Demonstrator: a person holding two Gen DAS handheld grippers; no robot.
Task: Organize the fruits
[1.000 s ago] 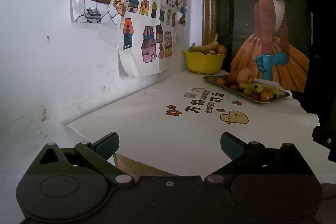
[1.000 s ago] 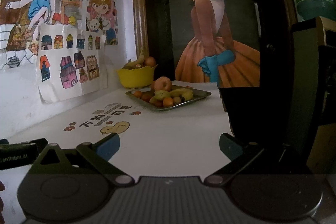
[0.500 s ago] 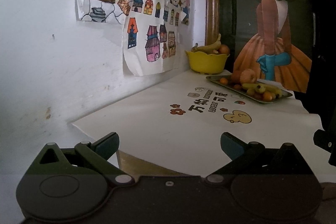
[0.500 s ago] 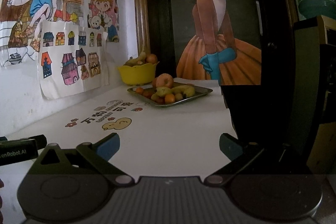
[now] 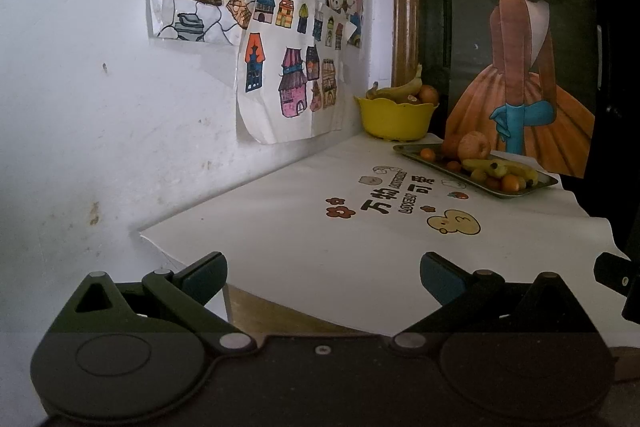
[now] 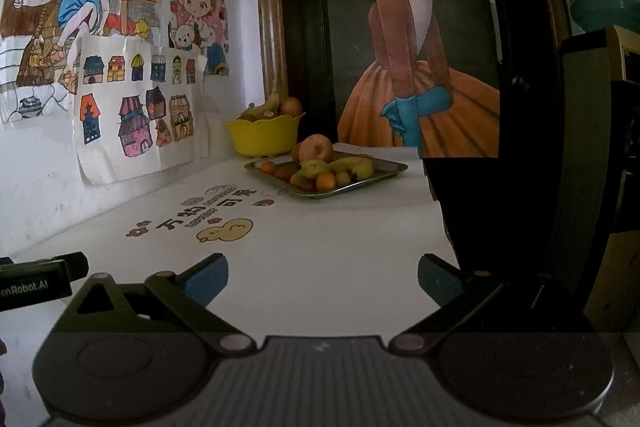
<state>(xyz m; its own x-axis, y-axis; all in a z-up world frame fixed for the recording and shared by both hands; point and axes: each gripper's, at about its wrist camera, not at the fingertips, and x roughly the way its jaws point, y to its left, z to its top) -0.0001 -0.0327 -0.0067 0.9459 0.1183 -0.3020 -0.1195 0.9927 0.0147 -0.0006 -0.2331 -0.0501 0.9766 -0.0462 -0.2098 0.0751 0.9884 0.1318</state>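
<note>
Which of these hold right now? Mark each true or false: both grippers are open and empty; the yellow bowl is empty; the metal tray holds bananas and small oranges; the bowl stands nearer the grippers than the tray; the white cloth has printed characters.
1. Both grippers are open and empty. True: the left gripper and right gripper hold nothing.
2. The yellow bowl is empty. False: it holds a banana and round fruit.
3. The metal tray holds bananas and small oranges. True.
4. The bowl stands nearer the grippers than the tray. False: it stands behind the tray, by the wall.
5. The white cloth has printed characters. True.
</note>
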